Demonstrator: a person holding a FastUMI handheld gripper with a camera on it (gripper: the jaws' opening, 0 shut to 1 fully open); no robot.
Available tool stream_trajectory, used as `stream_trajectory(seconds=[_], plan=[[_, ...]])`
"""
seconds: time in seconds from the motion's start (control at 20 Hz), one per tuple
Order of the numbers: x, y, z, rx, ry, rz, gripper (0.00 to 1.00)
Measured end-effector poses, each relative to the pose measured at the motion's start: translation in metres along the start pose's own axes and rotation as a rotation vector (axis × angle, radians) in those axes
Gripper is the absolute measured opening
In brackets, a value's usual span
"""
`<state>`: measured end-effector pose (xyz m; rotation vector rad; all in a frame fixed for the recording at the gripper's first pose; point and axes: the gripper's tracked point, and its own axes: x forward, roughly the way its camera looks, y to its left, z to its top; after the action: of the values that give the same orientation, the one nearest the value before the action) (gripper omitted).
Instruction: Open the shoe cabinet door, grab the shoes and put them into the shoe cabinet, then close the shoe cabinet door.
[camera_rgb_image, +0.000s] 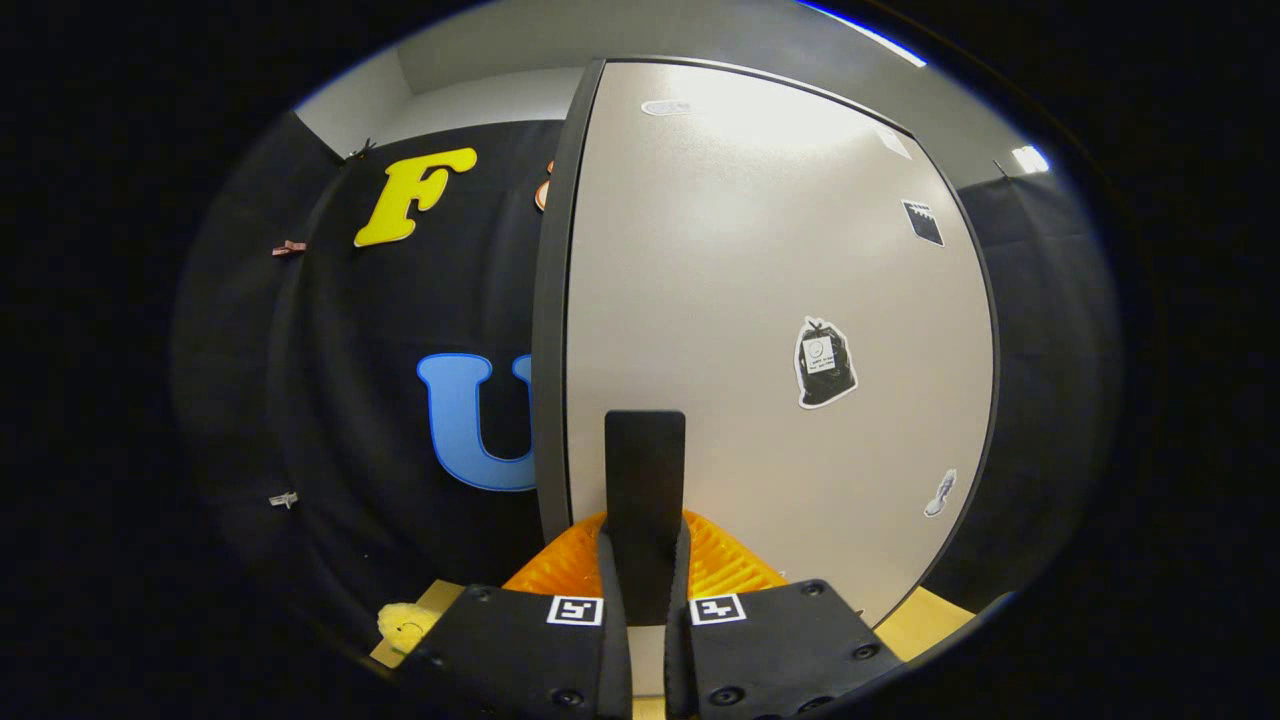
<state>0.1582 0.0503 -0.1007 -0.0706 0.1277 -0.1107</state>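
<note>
The shoe cabinet door (760, 300) is a pale panel with a dark frame, standing right in front of me. Its dark left edge (553, 300) faces me. A flat black door handle (645, 450) rises from the door's lower part. My gripper (645, 535) is shut on this handle, with one finger pressing on each side. A fluffy yellow shoe (405, 622) lies low down, left of the fingers, on a light wooden surface (925, 625). The cabinet's inside is hidden.
Black cloth wall hangs left of the door and behind its right side. Small stickers (825, 362) dot the door face. The wooden surface runs under the door on both sides of the gripper.
</note>
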Motion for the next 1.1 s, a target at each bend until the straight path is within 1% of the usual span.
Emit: stream_trajectory(seconds=[0.2,0.55,0.75,0.95,1.1], plan=[[-0.014,-0.001,0.0,0.012,0.012,0.031,0.17],[-0.08,-0.02,0.001,0.029,0.025,0.096,0.17],[-0.111,-0.027,0.011,0.049,0.036,0.152,0.17],[-0.137,-0.049,0.014,0.048,0.046,0.224,0.17],[-0.152,-0.063,0.018,0.05,0.049,0.261,0.16]])
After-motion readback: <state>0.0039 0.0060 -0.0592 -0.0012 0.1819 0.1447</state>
